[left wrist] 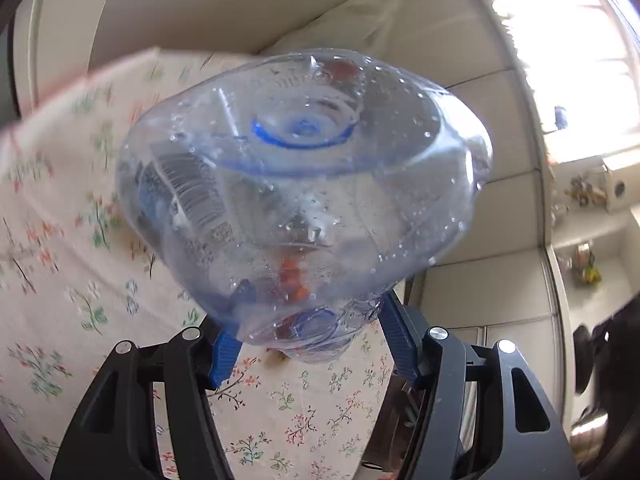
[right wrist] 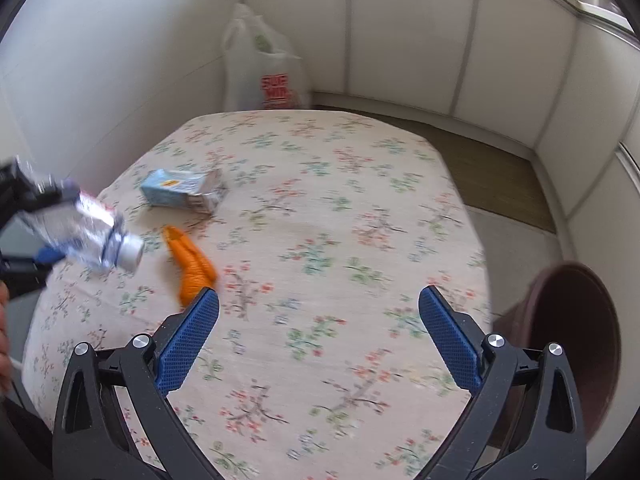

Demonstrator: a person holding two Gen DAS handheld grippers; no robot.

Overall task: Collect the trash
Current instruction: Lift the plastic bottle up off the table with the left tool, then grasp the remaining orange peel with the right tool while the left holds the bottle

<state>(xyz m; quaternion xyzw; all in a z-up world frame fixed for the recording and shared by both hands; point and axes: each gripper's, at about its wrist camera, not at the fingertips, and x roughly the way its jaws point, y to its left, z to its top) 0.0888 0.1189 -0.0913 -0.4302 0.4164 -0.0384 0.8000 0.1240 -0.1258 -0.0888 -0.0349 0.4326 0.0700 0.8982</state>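
Observation:
My left gripper (left wrist: 310, 320) is shut on a clear plastic bottle (left wrist: 304, 184) near its neck; the bottle's base points away and fills the left wrist view. In the right wrist view the same bottle (right wrist: 92, 236) and the left gripper (right wrist: 36, 224) hang above the table's left edge. A light-blue carton (right wrist: 182, 191) lies on its side on the floral tablecloth (right wrist: 340, 220). An orange wrapper (right wrist: 191, 266) lies near it, just beyond my right gripper's left fingertip (right wrist: 206, 300). My right gripper (right wrist: 319, 300) is open and empty above the table.
A dark-red bin (right wrist: 560, 344) stands at the table's right edge, beside my right gripper. A white plastic bag (right wrist: 266, 68) with red print stands in the far corner. White wall panels surround the table; a bright window (left wrist: 576, 60) is at the right.

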